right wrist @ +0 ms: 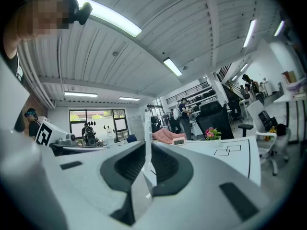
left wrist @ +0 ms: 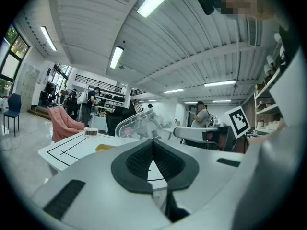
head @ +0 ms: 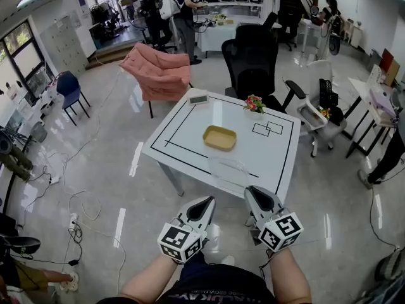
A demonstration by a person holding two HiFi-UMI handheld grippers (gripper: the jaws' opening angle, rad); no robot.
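A clear plastic bowl [head: 228,171] sits at the near edge of the white table [head: 183,116]. My right gripper [head: 250,192] is shut on its rim; in the right gripper view the thin clear wall [right wrist: 145,128] stands upright between the pads of the right gripper [right wrist: 146,153]. My left gripper [head: 208,201] hangs just left of the bowl, off the table edge, shut and holding nothing. From the left gripper [left wrist: 153,143] the clear bowl [left wrist: 139,122] shows just ahead, with the right gripper [left wrist: 199,133] at its side. A yellow dish [head: 219,138] lies mid-table.
A small digital clock [head: 198,97] and a flower pot [head: 254,103] stand at the table's far edge, with two drawn squares [head: 267,128] near the pot. Behind are a black office chair [head: 253,56], a pink-draped chair [head: 158,71] and a white chair [head: 316,116]. Cables cross the floor at left.
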